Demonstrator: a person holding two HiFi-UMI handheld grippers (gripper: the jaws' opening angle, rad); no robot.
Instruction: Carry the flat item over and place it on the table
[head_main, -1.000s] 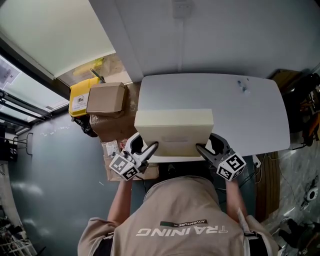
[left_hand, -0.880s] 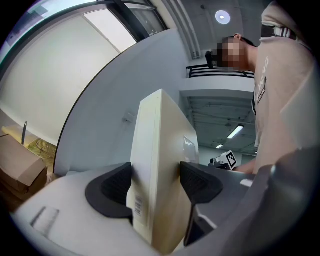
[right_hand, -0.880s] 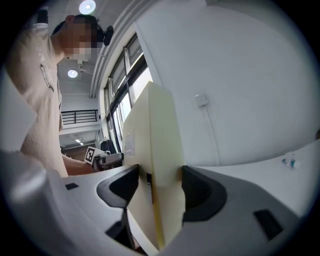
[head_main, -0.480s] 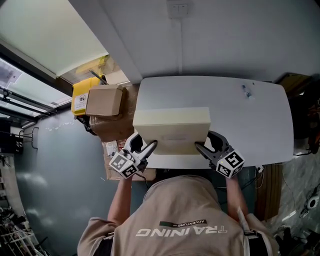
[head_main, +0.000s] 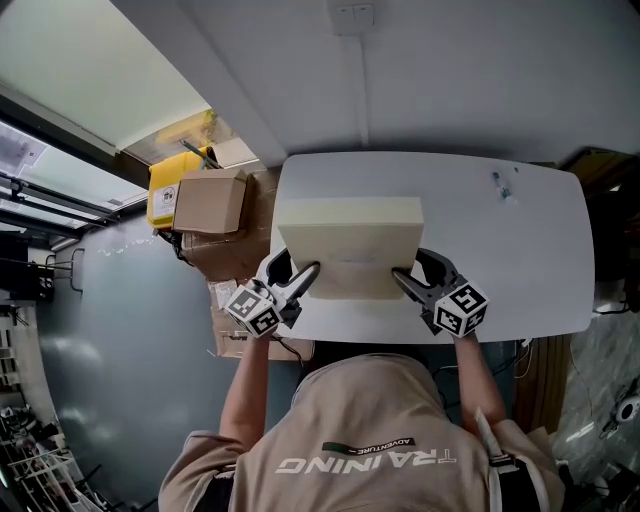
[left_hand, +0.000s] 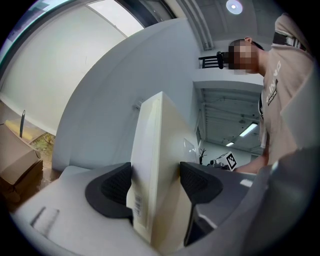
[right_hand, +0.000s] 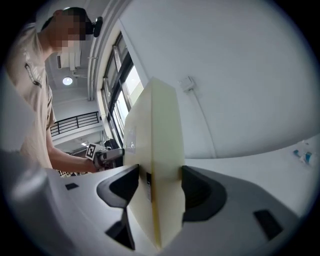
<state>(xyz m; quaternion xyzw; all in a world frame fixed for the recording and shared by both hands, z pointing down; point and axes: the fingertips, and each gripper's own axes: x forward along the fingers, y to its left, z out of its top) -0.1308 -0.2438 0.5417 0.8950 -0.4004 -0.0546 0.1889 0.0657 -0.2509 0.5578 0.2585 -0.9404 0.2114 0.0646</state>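
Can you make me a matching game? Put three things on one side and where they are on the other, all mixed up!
Things:
1. flat cream box
2. brown cardboard box
3. small blue object

Places:
A. left of the table
B. on the table, far right part
C. clamped by the left gripper and the right gripper

Pairs: 1-C, 2-A, 3-B

The left hand-held gripper (left_hand: 155, 187) clamps both jaws on the cream flat item (left_hand: 155, 150), above the white table (left_hand: 45, 220).
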